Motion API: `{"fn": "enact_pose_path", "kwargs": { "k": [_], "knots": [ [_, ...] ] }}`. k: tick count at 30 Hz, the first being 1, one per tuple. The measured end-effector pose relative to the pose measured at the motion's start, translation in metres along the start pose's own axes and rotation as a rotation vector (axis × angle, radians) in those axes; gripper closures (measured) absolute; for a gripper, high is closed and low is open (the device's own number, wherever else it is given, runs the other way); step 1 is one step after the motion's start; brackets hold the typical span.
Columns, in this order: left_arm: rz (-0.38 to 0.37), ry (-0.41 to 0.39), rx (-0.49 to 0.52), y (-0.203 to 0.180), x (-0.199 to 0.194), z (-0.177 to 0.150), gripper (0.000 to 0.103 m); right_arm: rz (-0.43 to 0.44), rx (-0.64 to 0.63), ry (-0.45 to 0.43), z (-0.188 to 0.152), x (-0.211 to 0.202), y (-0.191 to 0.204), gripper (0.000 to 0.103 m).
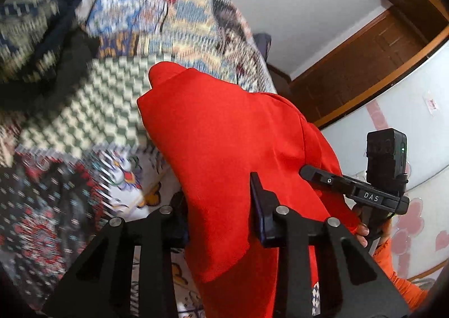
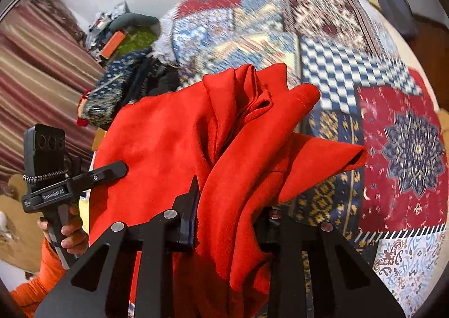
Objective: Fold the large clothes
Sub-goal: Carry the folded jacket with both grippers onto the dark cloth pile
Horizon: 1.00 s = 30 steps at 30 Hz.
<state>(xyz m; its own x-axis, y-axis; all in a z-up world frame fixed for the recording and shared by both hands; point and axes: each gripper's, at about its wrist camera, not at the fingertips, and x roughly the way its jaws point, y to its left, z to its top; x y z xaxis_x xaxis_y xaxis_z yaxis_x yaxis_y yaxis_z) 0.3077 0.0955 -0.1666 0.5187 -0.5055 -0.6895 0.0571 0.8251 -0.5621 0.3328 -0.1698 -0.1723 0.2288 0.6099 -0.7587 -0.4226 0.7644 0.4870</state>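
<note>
A large red garment (image 1: 224,135) hangs bunched above the bed, held up at two places. My left gripper (image 1: 219,205) is shut on one part of it; cloth fills the gap and hides the left finger, while the right finger (image 1: 256,191) presses against the fabric. In the right wrist view the same red garment (image 2: 168,144) drapes in deep folds over my right gripper (image 2: 230,205), which is shut on a thick bundle of it. Only its left finger (image 2: 193,197) shows. Each view also shows the other tool's black body (image 1: 373,197) (image 2: 53,194) at the garment's edge, held by a hand (image 2: 70,234).
A patchwork quilt (image 2: 350,65) covers the bed beneath the garment. A heap of dark patterned clothes (image 2: 118,85) lies at its far left, with a green checked cloth (image 1: 106,105) nearby. A wooden door (image 1: 364,65) and a striped curtain (image 2: 36,65) flank the bed.
</note>
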Motion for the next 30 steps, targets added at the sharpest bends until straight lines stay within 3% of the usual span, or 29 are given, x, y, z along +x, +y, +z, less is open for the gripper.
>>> {"fn": "enact_pose_path", "kwargs": {
  "k": [8,18,24,30],
  "knots": [
    [0.037,-0.165,0.069,0.005,-0.095,0.044,0.07,0.021,-0.099,-0.103,0.041,-0.016,0.075,0.079],
    [0.153,-0.338,0.071,0.064,-0.199,0.112,0.07,0.106,-0.192,-0.166,0.117,0.03,0.176,0.079],
    [0.21,-0.386,0.022,0.126,-0.228,0.153,0.07,0.158,-0.219,-0.161,0.15,0.082,0.229,0.079],
    [0.254,-0.372,-0.061,0.198,-0.22,0.193,0.07,0.186,-0.204,-0.131,0.176,0.143,0.266,0.079]
  ]
}}
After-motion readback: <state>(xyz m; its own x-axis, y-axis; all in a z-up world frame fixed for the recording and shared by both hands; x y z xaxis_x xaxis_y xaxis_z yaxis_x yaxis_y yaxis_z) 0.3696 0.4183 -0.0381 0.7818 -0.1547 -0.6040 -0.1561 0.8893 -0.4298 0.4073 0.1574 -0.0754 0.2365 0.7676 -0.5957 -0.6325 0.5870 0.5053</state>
